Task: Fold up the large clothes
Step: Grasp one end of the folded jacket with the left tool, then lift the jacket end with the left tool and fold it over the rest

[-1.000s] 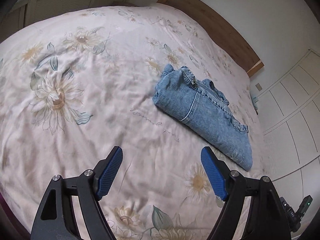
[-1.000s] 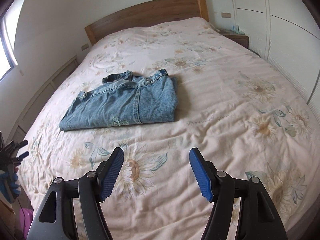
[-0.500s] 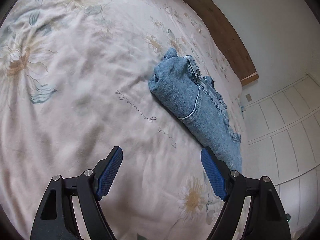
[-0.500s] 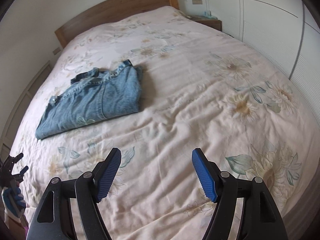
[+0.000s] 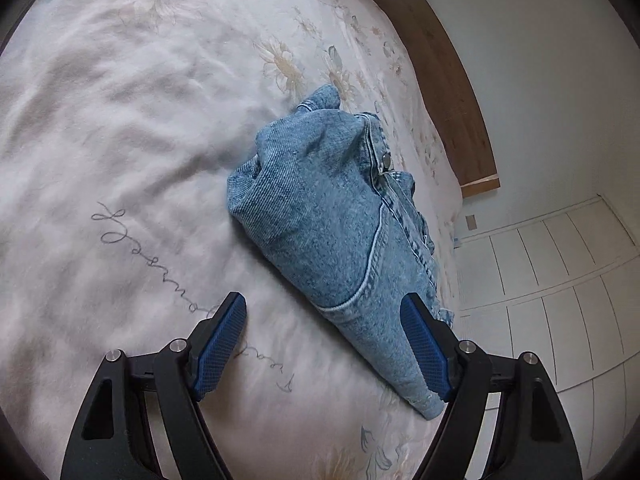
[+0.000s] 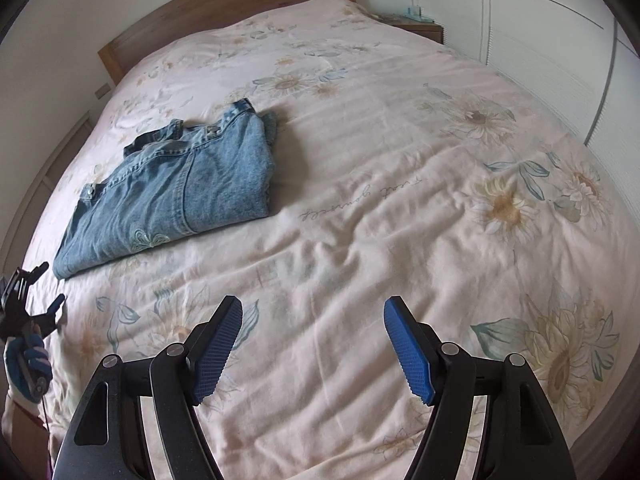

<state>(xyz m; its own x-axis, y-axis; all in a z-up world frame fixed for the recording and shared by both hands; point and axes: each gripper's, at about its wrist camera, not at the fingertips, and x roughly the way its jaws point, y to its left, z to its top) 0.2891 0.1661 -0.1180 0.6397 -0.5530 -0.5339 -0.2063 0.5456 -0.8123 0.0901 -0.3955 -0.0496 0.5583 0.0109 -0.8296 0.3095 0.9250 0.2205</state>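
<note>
A folded blue denim garment (image 5: 332, 216) lies on the floral bedspread (image 5: 120, 120). My left gripper (image 5: 324, 320) is open and empty, low over the bed at the garment's near end, its right finger (image 5: 424, 352) overlapping the denim's edge in view. In the right wrist view the same garment (image 6: 176, 184) lies at the left of the bed (image 6: 400, 200). My right gripper (image 6: 312, 324) is open and empty, above the bare bedspread, well short of the garment. The left gripper (image 6: 28, 304) shows at the far left edge in a gloved hand.
A wooden headboard (image 6: 224, 4) stands at the far end of the bed. White wardrobe doors (image 6: 540, 28) line the right side, with a bedside table (image 6: 416, 28) beside them. The bed's edge runs close below my right gripper.
My left gripper has moved forward and down, close to the denim garment's near end. My right gripper has drifted right and back a little. Both stay open.
</note>
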